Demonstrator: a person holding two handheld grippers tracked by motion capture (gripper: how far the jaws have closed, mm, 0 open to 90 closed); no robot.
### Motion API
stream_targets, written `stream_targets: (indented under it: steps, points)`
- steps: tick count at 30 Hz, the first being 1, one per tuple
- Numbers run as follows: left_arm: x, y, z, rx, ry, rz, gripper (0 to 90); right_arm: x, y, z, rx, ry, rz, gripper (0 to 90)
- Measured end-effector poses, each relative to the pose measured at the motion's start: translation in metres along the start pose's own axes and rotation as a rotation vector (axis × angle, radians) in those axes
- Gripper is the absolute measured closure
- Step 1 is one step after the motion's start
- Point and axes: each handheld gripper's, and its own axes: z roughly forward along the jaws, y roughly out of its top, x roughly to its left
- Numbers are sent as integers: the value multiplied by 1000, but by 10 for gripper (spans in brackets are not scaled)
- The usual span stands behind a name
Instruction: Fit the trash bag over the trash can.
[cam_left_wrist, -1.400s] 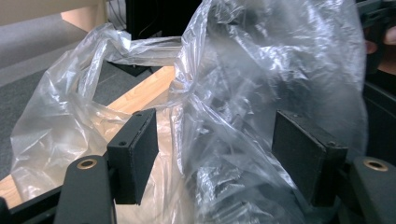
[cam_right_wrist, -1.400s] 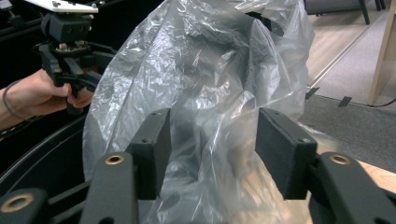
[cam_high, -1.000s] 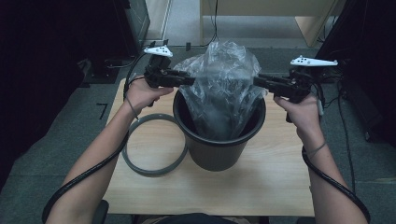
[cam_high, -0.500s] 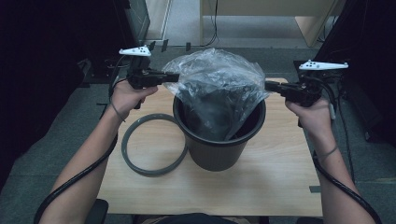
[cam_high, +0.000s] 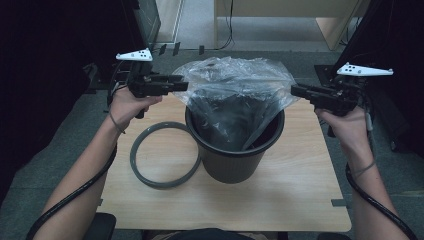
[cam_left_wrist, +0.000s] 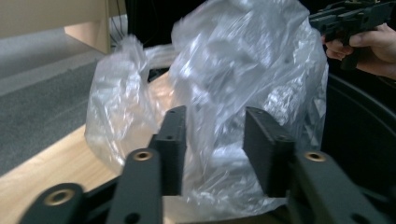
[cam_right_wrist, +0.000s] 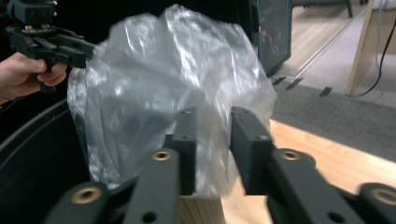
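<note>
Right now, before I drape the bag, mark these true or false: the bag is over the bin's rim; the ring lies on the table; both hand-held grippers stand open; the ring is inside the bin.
1. The bag is folded over the rim of the bin. False: it stands bunched up above the mouth.
2. The ring lies flat on the table. True.
3. The left hand-held gripper and right hand-held gripper both have open jaws. True.
4. The ring is inside the bin. False: it lies beside it, on the left hand's side.
</note>
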Motion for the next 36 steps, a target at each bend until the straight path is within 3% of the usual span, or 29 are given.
stream_targets:
  steps: [6, 10, 15, 17, 19, 23, 26, 36]
  points:
    - [0, 14, 8, 2, 3, 27, 435, 2, 8, 4, -7, 0, -19, 566]
    - [-1, 24, 23, 2, 3, 56, 375, 2, 17, 11, -13, 15, -13, 481]
    - [-2, 21, 45, 56, 5, 66, 374, 4, 21, 31, 13, 29, -27, 454]
    - [-3, 18, 49, 77, 17, 75, 428, 6, 20, 37, 26, 25, -36, 454]
    - [-5, 16, 51, 97, 21, 78, 537, 6, 18, 43, 43, 18, -44, 513]
    - [-8, 11, 49, 135, 22, 79, 761, 10, 12, 47, 87, 14, -56, 787]
    - [-11, 9, 44, 125, -1, 78, 842, 12, 9, 43, 94, 31, -50, 893]
    - [-28, -2, 25, 116, -50, 97, 873, 28, -3, 29, 90, 92, -69, 900]
